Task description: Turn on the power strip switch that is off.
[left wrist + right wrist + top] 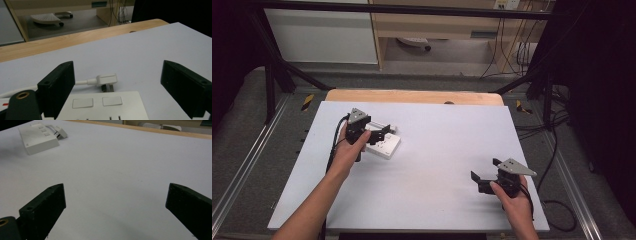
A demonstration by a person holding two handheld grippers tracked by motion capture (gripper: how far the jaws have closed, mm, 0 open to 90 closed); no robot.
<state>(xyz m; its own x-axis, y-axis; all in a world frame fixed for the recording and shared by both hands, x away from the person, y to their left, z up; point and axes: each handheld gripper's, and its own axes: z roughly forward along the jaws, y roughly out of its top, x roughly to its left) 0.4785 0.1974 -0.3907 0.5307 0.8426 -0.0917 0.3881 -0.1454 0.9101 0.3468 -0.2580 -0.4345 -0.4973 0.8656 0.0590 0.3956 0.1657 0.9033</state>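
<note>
A white power strip [383,145] lies on the white table top at the left-middle, with a white plug [392,129] and its cord just beyond it. My left gripper [379,132] hovers over the strip, open, its jaws spread wide above the strip's end [107,105], where two rocker switches show. The plug [107,80] lies on its side past the strip. My right gripper [484,171] is open near the front right of the table, holding nothing. From there the strip [38,138] and plug [60,132] appear far off at the upper left.
The white board [437,165] rests on a wooden table whose far edge [412,96] shows behind it. Black frame posts stand at both sides. Cables lie on the floor at the right [557,150]. A wheeled base [47,18] sits on the floor beyond.
</note>
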